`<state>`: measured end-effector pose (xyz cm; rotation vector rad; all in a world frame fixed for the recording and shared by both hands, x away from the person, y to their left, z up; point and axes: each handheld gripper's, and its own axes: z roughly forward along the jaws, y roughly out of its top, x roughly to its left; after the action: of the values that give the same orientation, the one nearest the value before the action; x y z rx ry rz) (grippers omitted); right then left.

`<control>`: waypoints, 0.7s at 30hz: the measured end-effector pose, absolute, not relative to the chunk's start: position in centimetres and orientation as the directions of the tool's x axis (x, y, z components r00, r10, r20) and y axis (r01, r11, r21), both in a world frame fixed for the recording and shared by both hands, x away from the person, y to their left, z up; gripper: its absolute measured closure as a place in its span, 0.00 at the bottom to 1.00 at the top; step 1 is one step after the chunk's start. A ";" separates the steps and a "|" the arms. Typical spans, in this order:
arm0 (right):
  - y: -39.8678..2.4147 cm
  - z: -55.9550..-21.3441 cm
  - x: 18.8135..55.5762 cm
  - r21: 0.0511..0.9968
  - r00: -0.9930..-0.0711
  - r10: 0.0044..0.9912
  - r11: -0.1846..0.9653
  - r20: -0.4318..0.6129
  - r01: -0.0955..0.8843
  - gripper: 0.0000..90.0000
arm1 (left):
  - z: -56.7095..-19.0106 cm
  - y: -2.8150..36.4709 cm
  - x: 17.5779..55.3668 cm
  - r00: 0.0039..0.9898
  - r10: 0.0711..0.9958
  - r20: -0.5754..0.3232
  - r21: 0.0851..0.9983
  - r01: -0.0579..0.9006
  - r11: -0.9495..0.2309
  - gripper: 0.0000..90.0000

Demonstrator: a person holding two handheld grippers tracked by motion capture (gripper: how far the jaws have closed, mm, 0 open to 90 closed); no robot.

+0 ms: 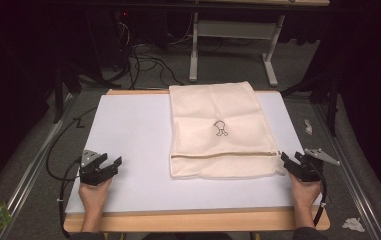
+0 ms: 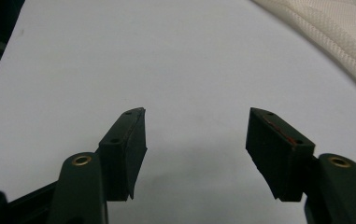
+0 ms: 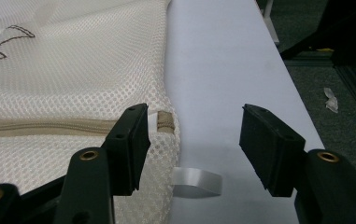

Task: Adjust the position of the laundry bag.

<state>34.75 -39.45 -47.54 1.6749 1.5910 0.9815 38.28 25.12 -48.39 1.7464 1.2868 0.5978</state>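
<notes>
— What is being cut off by the edges?

— In the left gripper view, the mesh bag (image 2: 339,32) is being cropped by the top and right edges, so just a stitched corner is being shown. In the right gripper view, the same bag is being cut at the left and top, and its embroidered figure (image 3: 3,42) is being halved by the left edge.

— And what is being hidden?

— Part of the zipper (image 3: 49,126) is being covered by the right gripper's (image 3: 192,140) near jaw. In the high view, the figure is being rendered too small to be identified, and the room behind the table (image 1: 128,150) is being lost in darkness.
</notes>
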 end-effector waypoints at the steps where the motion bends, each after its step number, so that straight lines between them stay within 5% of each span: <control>1: -39.4 -47.5 34.8 0.842 -0.004 0.995 -0.080 0.097 0.533 0.48 | -48.4 25.1 38.3 0.354 0.929 -0.109 0.850 0.517 -0.097 0.43; 21: -39.3 -47.5 34.6 0.851 -0.008 0.997 -0.065 0.081 0.522 0.49 | -48.4 25.0 38.3 0.358 0.928 -0.099 0.849 0.517 -0.109 0.42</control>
<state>34.60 -39.25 -47.52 1.6509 1.5897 0.9779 38.29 24.96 -48.40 1.7602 1.2812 0.6015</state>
